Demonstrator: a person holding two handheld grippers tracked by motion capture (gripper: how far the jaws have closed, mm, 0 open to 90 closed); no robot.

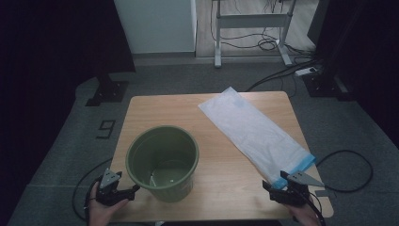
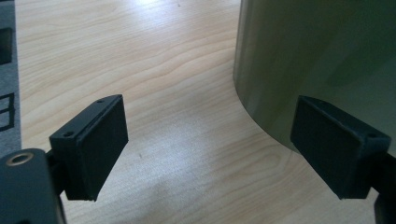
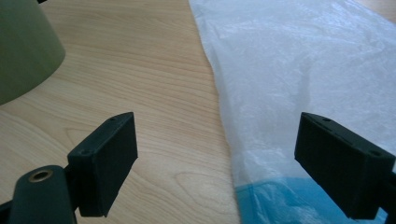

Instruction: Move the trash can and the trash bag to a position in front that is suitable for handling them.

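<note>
A green plastic bucket [image 1: 163, 162] stands upright on the wooden table [image 1: 216, 188], left of centre. A flat white plastic bag [image 1: 251, 132] with a blue edge [image 1: 303, 162] lies diagonally across the right half. My left gripper [image 1: 128, 192] rests at the front left beside the bucket, jaws open with nothing between them; the bucket wall [image 2: 317, 60] curves close past its right jaw. At the front right my right gripper [image 1: 273, 186] stands open at the bag's blue end, with the bag [image 3: 299, 70] and bare wood between its jaws.
The table's front edge runs just under both hands. Cables trail from each gripper over the grey carpet [image 1: 70, 150]. Beyond the table stand a white desk frame [image 1: 251, 21], a black stand [image 1: 108, 89] and a power strip [image 1: 307, 71].
</note>
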